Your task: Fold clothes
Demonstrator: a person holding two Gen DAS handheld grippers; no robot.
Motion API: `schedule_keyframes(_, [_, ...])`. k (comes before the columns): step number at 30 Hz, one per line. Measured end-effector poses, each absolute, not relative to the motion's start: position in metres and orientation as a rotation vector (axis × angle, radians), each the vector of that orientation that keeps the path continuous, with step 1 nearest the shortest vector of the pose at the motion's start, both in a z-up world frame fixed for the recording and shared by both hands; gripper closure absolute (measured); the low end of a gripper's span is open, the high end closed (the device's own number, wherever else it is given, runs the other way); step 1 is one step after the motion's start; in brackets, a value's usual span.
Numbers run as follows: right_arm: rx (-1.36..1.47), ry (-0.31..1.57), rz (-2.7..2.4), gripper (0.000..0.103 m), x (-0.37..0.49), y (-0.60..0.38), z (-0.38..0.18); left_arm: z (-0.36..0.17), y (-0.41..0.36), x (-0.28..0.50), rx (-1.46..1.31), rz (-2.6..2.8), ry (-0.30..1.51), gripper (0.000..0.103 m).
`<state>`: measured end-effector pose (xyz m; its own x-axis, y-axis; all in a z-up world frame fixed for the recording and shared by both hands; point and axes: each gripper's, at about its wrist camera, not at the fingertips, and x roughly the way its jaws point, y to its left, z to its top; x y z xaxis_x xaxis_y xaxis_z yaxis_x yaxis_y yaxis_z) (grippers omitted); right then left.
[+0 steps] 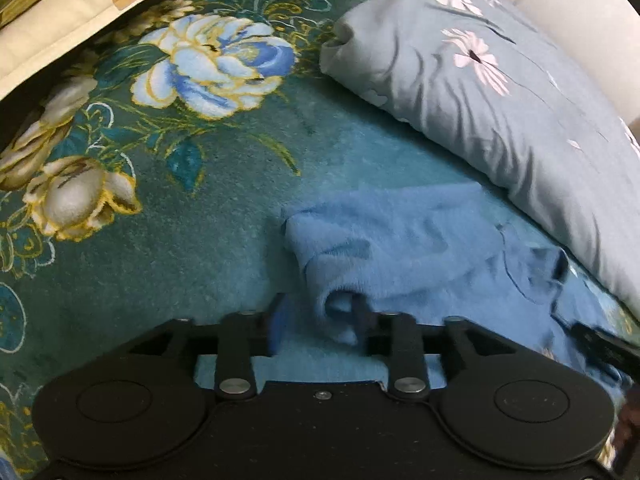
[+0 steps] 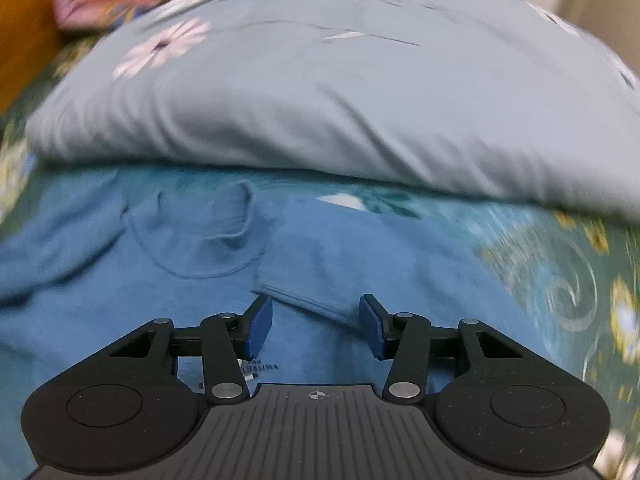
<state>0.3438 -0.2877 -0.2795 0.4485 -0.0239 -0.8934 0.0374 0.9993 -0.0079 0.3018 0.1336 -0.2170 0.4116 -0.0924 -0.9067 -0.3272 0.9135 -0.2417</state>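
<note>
- The jaws of the left gripper (image 1: 320,320) are seen set apart, with a rolled fold of the blue garment (image 1: 400,248) lying between them; whether the cloth is pinched cannot be told, since the pads are partly hidden by the fleece.
- The jaws of the right gripper (image 2: 316,324) are held wide apart with nothing clasped; a folded edge of the blue garment (image 2: 320,264) runs between and just beyond them, a placing that is judged to suit a grasp of that edge.
- The garment is spread on the bed, on the floral blanket (image 1: 160,240), presumably so that a flat surface is given for folding.
- Part of it is doubled over itself near the neckline (image 2: 224,232); the scene would fit a fold under way or a crumpled lie.
- The garment's far edge is bounded by the grey-blue pillow (image 2: 320,92), which lies just beside it.
</note>
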Motion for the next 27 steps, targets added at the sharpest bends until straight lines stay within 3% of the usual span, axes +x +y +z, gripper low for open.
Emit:
schedule_keyframes(4, [-0.031, 1.129, -0.027, 0.054, 0.352, -0.279, -0.291, -0.208, 0.136, 0.29, -0.407, 0.134, 1.151, 0.057])
schedule_keyframes(11, [-0.078, 1.147, -0.053, 0.055, 0.357, -0.276, -0.304, -0.208, 0.135, 0.279, -0.461, 0.152, 1.169, 0.055])
schedule_keyframes(12, [-0.07, 1.142, -0.058, 0.058, 0.357, -0.278, -0.304, -0.209, 0.133, 0.278, -0.465, 0.151, 1.171, 0.055])
schedule_keyframes(15, [-0.023, 1.129, -0.073, 0.078, 0.358, -0.286, -0.3, -0.208, 0.129, 0.279, -0.467, 0.147, 1.175, 0.054])
schedule_keyframes(17, [0.045, 1.119, -0.074, 0.098, 0.357, -0.297, -0.295, -0.208, 0.127, 0.28, -0.475, 0.148, 1.177, 0.054])
schedule_keyframes(27, [0.263, 0.956, -0.252, 0.101, 0.313, -0.379, -0.243, -0.204, 0.103, 0.29, -0.483, 0.135, 1.17, 0.051])
